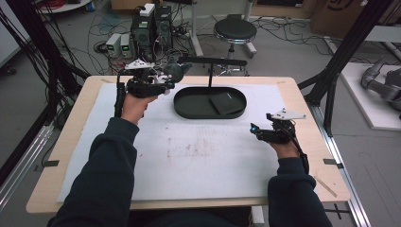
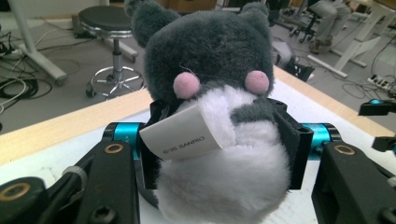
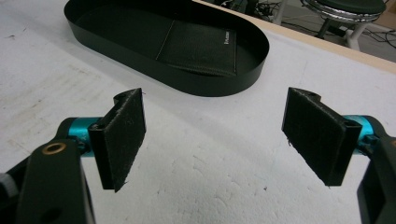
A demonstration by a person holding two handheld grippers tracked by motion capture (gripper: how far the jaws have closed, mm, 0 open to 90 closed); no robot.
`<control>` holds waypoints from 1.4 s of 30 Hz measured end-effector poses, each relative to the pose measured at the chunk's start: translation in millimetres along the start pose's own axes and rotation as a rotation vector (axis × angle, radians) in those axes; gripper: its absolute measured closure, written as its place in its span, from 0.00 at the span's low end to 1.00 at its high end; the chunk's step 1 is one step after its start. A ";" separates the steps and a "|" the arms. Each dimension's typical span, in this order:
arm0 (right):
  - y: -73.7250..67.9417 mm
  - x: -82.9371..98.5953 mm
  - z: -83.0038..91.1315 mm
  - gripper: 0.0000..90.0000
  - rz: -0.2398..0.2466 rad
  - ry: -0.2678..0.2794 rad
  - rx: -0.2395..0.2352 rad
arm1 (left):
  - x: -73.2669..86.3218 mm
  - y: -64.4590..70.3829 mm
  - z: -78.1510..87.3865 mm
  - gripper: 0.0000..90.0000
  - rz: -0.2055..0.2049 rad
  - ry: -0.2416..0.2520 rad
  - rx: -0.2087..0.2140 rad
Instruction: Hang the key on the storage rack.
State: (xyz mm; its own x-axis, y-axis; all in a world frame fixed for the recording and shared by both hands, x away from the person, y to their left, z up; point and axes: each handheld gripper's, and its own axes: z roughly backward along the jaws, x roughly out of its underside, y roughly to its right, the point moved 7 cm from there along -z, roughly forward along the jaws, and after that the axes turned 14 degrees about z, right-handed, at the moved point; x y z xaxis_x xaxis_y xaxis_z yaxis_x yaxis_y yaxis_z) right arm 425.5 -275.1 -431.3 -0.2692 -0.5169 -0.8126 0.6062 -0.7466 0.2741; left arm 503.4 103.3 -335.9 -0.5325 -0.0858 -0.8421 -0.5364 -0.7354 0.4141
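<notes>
Two tools, left tool (image 2: 219, 154) clamped on grey plush toy (image 2: 210, 93), right tool (image 3: 215, 140) wide open above white mat (image 3: 210, 177)

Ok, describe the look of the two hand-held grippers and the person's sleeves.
Both hand-held grippers, left and right, have black frames, teal metal pieces beside flat black felt-like pads, brass-coloured pivots, a grey three-cornered top plate and a trailing black cable. The sleeves are dark navy.

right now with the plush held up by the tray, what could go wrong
1. The left hand-held gripper pinches the grey and white plush toy low on its soft white belly, so it could slip or tip out.
2. A black leather wallet already lies in the black oval metal tray; the plush may land on it.
3. The tray's upright T-shaped stand could snag the plush.
</notes>
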 end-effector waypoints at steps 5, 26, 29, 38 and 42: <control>0.3 0.1 0.4 0.24 0.004 -0.001 0.002 | -0.9 -2.4 -2.1 0.52 0.023 0.016 0.011; 0.2 1.4 0.3 0.24 -0.001 -0.004 -0.002 | -9.8 -20.2 -20.9 0.52 0.076 0.044 -0.052; 1.0 2.3 0.0 0.24 -0.002 -0.004 0.000 | 1.0 -29.1 -24.2 0.52 0.077 0.022 -0.095; 0.0 2.7 -0.1 0.24 -0.003 -0.008 -0.004 | 28.6 -40.3 -44.6 0.52 0.047 -0.041 -0.156; -0.2 2.5 0.3 0.24 -0.004 -0.006 -0.007 | 36.2 -38.8 -57.2 0.52 0.043 -0.060 -0.174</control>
State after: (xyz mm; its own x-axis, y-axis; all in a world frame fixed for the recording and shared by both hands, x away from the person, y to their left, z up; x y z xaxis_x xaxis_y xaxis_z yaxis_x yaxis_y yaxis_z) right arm 424.5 -276.4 -433.2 -0.2759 -0.5165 -0.8106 0.6103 -0.7457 0.2674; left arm 542.4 90.3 -402.2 -0.5930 -0.0835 -0.8008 -0.3940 -0.8373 0.3791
